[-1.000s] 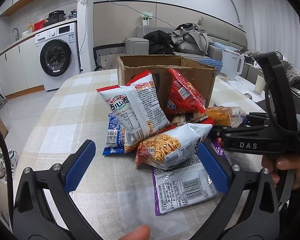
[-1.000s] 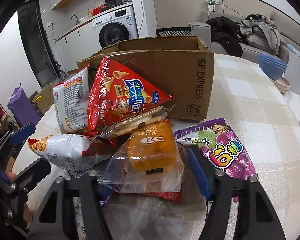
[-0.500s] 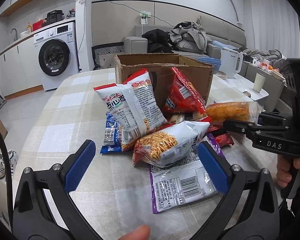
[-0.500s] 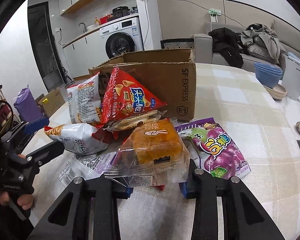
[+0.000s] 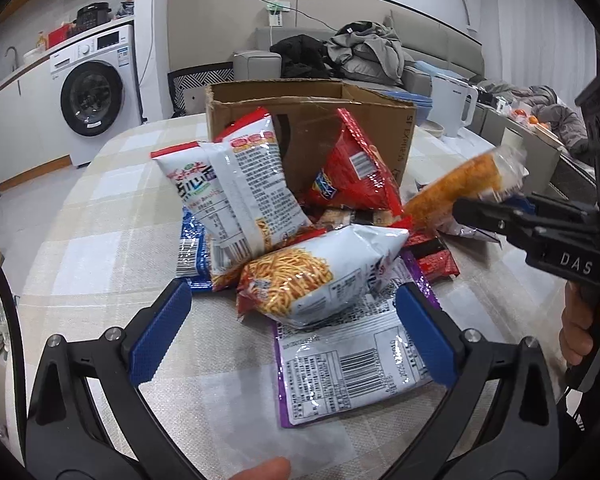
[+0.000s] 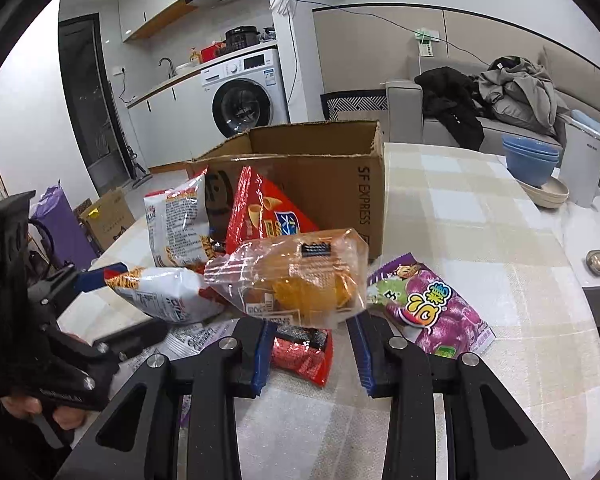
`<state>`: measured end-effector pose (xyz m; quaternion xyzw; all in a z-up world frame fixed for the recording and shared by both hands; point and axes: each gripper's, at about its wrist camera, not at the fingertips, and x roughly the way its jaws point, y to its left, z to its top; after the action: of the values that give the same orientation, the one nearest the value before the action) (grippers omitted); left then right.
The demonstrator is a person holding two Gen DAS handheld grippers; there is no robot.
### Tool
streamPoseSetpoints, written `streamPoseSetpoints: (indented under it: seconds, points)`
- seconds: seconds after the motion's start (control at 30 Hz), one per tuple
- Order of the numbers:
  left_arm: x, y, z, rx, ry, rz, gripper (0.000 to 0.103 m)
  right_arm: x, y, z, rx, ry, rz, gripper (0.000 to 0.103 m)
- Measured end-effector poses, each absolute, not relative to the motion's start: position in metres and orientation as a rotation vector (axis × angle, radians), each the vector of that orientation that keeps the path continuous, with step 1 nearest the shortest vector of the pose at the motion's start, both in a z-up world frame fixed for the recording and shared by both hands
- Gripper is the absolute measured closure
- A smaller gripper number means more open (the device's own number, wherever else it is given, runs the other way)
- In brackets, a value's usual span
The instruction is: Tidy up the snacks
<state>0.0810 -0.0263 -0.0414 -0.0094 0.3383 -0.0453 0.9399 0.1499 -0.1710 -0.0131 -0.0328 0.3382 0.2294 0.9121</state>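
Broadly, desk [image 6: 480, 216]: checked cloth in cream and beige, carrying the box and the snack pile.
Cardboard box [image 6: 324, 184]: open-topped, "SF EXPRESS" printed on its side, standing at the far edge of the pile.
Red cone-snack bag [image 5: 350, 176]: propped upright against the box front.
White noodle-snack bags [image 5: 236, 184]: two leaning together, left of the red bag, tilted back toward the box.
Crispy-noodle bag [image 5: 320, 276]: lying on its side at the front of the pile, on top of a flat purple-edged packet [image 5: 352, 364].
Purple grape candy bag [image 6: 428, 304]: flat on the desk, just right of the right gripper.
Clear-wrapped orange cake [image 6: 296, 276]: lifted off the desk above the pile, tilted, its wrapper pinched at the near edge.
Right gripper [image 6: 312, 344]: clenched on the cake's wrapper; a flat red packet [image 6: 304, 350] lies below it.
Left gripper [image 5: 292, 336]: released, blue pads wide apart, hovering over the crispy-noodle bag without touching it.
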Motion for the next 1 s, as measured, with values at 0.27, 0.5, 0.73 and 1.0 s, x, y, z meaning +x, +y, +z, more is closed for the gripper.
streamPoseSetpoints:
  seconds: [0.27, 0.5, 0.73, 1.0]
  points:
    - [0.102, -0.049, -0.049, 0.051, 0.739, -0.103, 0.014, 0.144, -0.169, -0.01, -0.084, 0.676, 0.476, 0.068]
    - [0.112, -0.062, -0.05, 0.068, 0.725, -0.099, 0.03, 0.143, -0.17, -0.01, -0.074, 0.674, 0.487, 0.068]
    - [0.108, -0.052, -0.045, -0.001, 0.704, -0.131, 0.045, 0.143, -0.171, -0.011, -0.065, 0.665, 0.498, 0.069]
    - [0.098, -0.042, -0.038, -0.02, 0.683, -0.147, 0.047, 0.142, -0.172, -0.011, -0.054, 0.656, 0.51, 0.069]
